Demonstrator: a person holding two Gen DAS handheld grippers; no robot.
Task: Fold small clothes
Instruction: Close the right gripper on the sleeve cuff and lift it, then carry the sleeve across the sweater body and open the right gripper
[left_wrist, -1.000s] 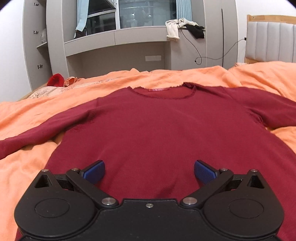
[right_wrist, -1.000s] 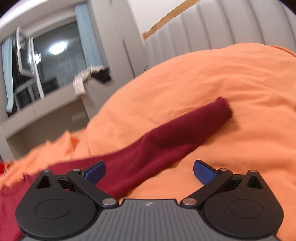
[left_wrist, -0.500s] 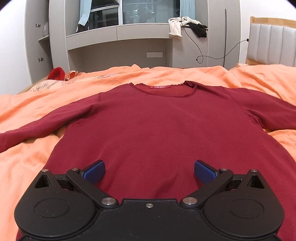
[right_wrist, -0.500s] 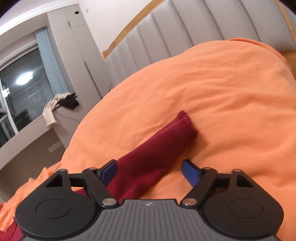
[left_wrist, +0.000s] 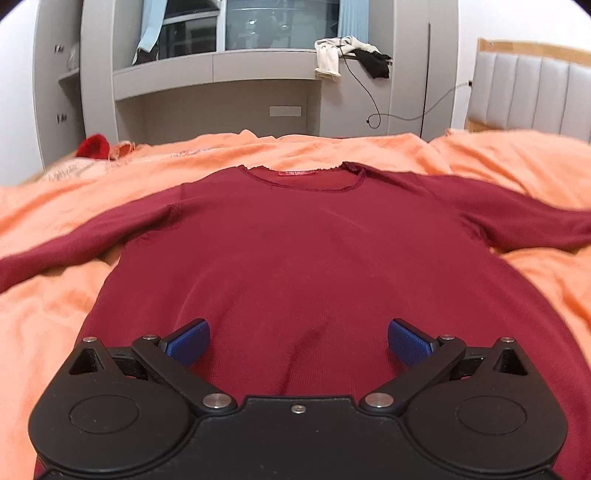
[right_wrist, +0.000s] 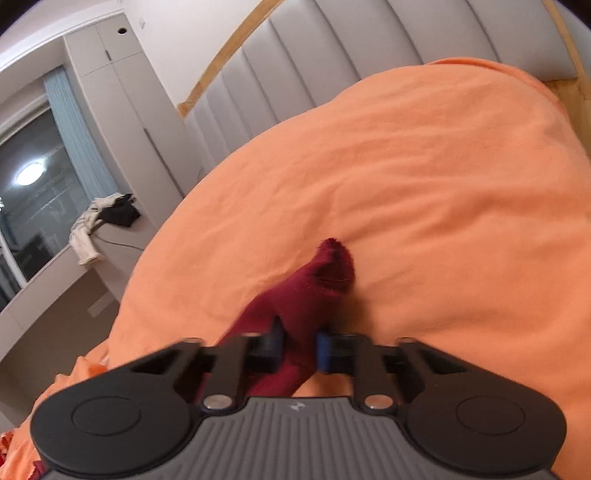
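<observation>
Left wrist view: the dark red top (left_wrist: 295, 258) lay spread flat, neck away, on the orange bedcover (left_wrist: 44, 314), no fold yet made. The left gripper (left_wrist: 295, 341) hovered over the hem, jaws wide apart, holding nothing.

Right wrist view: the right gripper (right_wrist: 299, 349) had its jaws pinched on the sleeve (right_wrist: 295, 314) just behind the cuff (right_wrist: 334, 267). The sleeve fold was probably beginning; next, carrying it across the body.
</observation>
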